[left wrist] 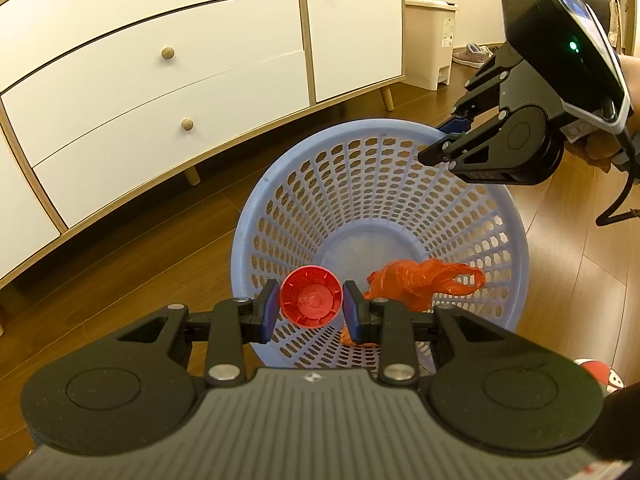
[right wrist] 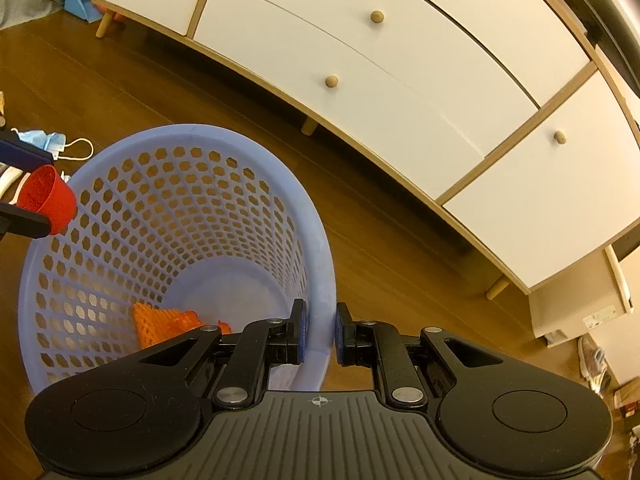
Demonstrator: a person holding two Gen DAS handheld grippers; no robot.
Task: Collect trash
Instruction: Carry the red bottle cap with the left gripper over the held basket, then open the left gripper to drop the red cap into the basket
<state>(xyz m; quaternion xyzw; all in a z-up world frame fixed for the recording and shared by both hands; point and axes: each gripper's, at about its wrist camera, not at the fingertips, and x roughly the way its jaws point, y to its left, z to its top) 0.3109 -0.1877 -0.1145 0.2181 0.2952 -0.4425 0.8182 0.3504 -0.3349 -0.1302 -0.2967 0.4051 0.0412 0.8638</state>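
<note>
My left gripper is shut on a red plastic cup, held over the near rim of a blue perforated basket; the cup's base faces the camera. The same red cup shows at the left edge of the right wrist view. My right gripper is shut on the basket's rim, one finger inside and one outside, and the right gripper appears at the basket's far right rim. Orange plastic trash lies inside the basket, and the same orange trash shows low inside it.
A white dresser with wooden knobs and legs stands close behind the basket on the wood floor. A beige pedal bin and shoes sit beyond it. A blue face mask lies on the floor left of the basket.
</note>
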